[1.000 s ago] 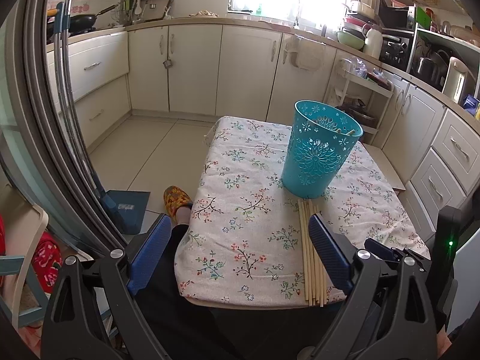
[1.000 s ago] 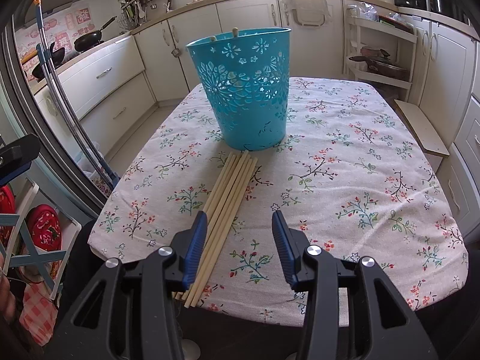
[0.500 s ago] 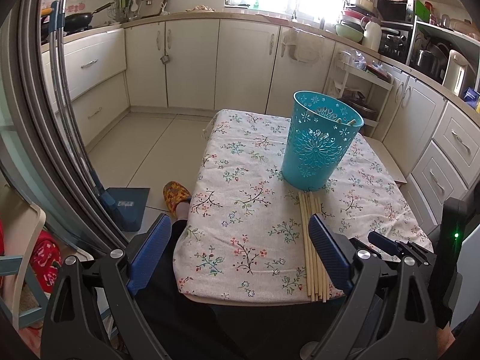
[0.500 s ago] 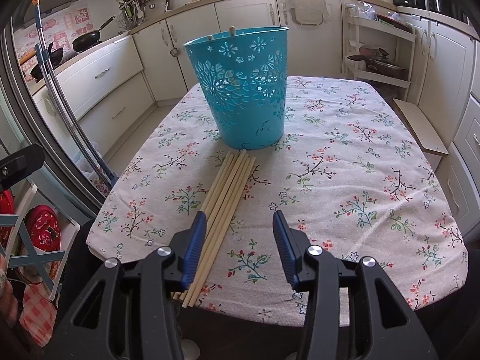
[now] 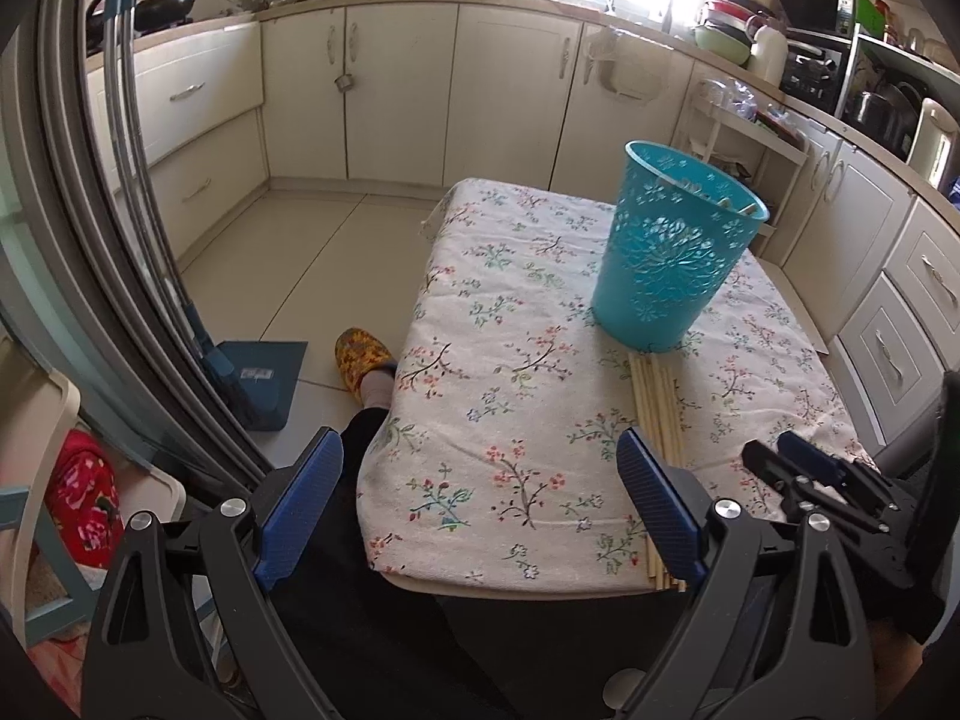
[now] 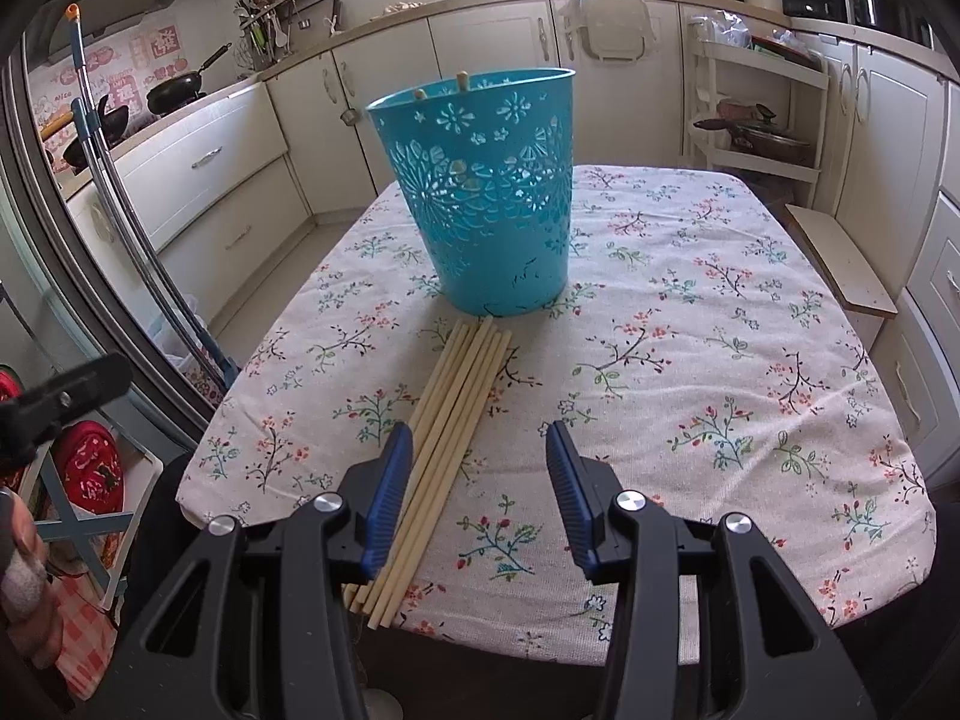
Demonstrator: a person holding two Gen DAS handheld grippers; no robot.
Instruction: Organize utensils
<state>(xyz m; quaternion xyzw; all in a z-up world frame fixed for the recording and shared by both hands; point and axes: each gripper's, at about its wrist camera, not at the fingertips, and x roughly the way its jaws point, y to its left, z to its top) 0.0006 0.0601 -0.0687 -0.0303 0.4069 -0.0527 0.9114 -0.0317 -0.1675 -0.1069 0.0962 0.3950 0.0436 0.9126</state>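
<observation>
A slipper (image 5: 359, 355) sits on the floor left of the table (image 6: 750, 360). The left gripper (image 5: 480, 498) hangs over the table's near left corner, jaws spread wide and holding nothing. A bundle of chopsticks (image 6: 447, 414) lies flat on the flowered cloth, its far ends just at the foot of the upright blue basket (image 6: 489, 192). The right gripper (image 6: 480, 480) hovers above the bundle's near end, jaws partly apart and empty, the sticks running under its left finger.
</observation>
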